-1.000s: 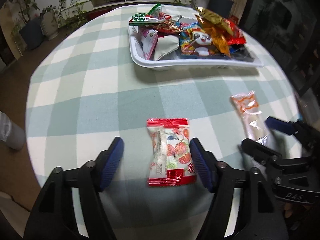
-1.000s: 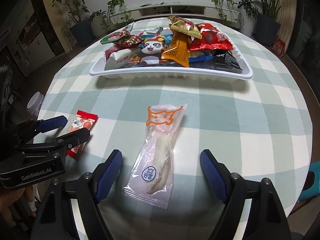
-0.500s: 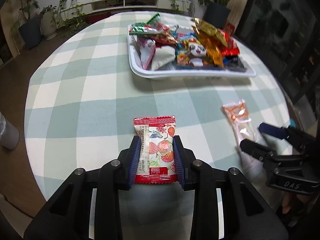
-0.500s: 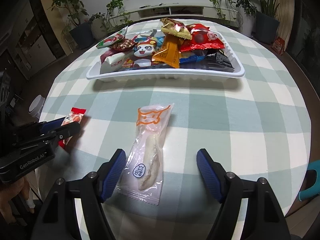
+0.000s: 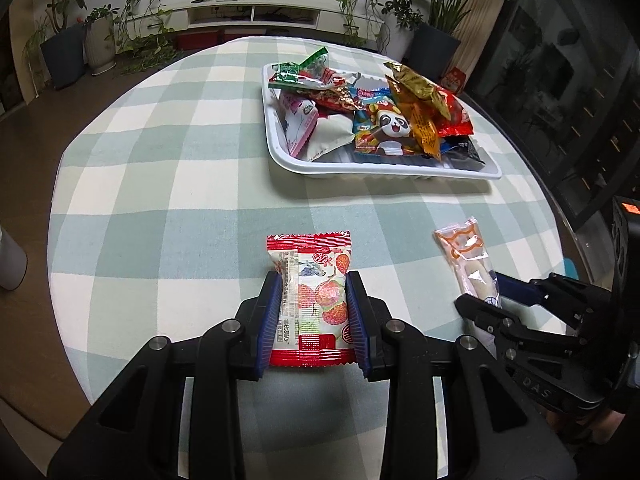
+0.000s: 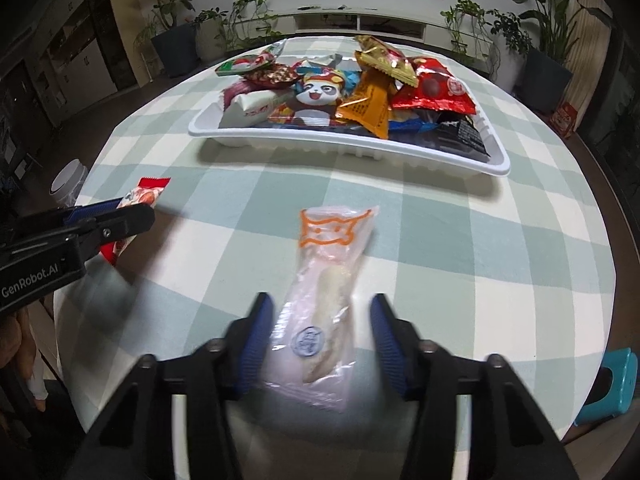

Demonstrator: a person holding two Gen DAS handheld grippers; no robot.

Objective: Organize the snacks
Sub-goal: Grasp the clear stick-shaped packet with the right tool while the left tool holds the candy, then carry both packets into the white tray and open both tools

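Red-edged and printed with strawberries, the snack packet [image 5: 311,300] sits pinched between the blue pads of the left tongs [image 5: 313,312], which press on both of its long sides low over the green-and-white checked surface [image 5: 168,200]. Whether the packet rests on the cloth or hangs just above it I cannot tell. The right tongs [image 6: 320,340] stand spread around the near end of a clear long packet [image 6: 324,296] with an orange cat outline; gaps show between its sides and both pads, and it lies flat on the surface. Beyond both, toward the far side, a white tray [image 6: 352,146] holds a heap of mixed snacks, among them a panda packet [image 6: 318,94] and an orange pouch [image 6: 366,106].
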